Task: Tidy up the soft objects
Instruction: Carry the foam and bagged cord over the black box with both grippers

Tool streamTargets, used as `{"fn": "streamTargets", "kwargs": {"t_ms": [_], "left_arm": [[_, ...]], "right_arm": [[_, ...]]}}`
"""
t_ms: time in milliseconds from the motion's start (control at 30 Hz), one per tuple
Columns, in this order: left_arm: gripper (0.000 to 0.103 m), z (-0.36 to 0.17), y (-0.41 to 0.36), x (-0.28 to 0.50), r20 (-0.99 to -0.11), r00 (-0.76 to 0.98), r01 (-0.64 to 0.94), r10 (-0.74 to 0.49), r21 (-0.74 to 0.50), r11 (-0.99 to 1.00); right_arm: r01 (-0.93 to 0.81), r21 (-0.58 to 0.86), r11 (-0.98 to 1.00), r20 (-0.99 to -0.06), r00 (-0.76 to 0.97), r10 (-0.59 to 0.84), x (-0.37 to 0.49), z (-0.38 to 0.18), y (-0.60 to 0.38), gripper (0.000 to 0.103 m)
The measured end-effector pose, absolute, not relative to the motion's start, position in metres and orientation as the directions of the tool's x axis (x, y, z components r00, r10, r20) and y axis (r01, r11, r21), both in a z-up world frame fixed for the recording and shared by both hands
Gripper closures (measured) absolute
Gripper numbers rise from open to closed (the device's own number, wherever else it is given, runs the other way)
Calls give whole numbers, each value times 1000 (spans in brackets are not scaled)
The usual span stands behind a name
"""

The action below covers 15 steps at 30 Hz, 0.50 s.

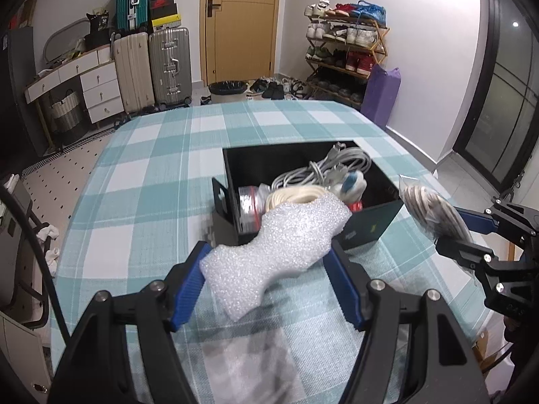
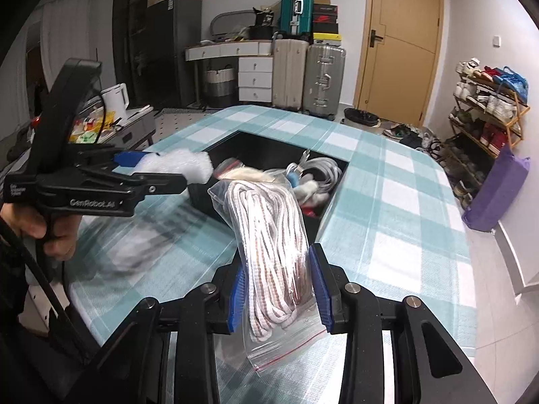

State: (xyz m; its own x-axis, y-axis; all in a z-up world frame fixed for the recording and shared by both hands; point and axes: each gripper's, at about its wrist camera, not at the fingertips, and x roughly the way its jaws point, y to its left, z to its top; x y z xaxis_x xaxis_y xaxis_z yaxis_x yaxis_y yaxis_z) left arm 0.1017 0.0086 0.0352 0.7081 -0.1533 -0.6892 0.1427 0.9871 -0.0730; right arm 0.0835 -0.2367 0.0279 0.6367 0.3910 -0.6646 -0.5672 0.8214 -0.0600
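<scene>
left gripper (image 1: pixel 266 282) clamps foam piece (image 1: pixel 279 249) | right gripper (image 2: pixel 281 289) pinches bagged rope (image 2: pixel 273 256) (both near black box (image 1: pixel 303 181))

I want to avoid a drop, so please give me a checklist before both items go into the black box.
1. Left gripper holds the white foam piece: ok.
2. Right gripper holds the bagged rope: ok.
3. Black box is open on top: ok.
4. Free space in the box, beside the grey cables: ok.
5. Bag seal closed: cannot tell.
</scene>
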Motion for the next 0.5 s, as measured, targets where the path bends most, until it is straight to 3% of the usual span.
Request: {"fn": "streamTargets", "kwargs": {"t_ms": [500], "left_arm": [[35, 65, 7, 119, -632, 757, 147, -166, -83, 986]], "right_arm": [[-499, -39, 865, -597, 706, 381, 106, 63, -236, 68]]}}
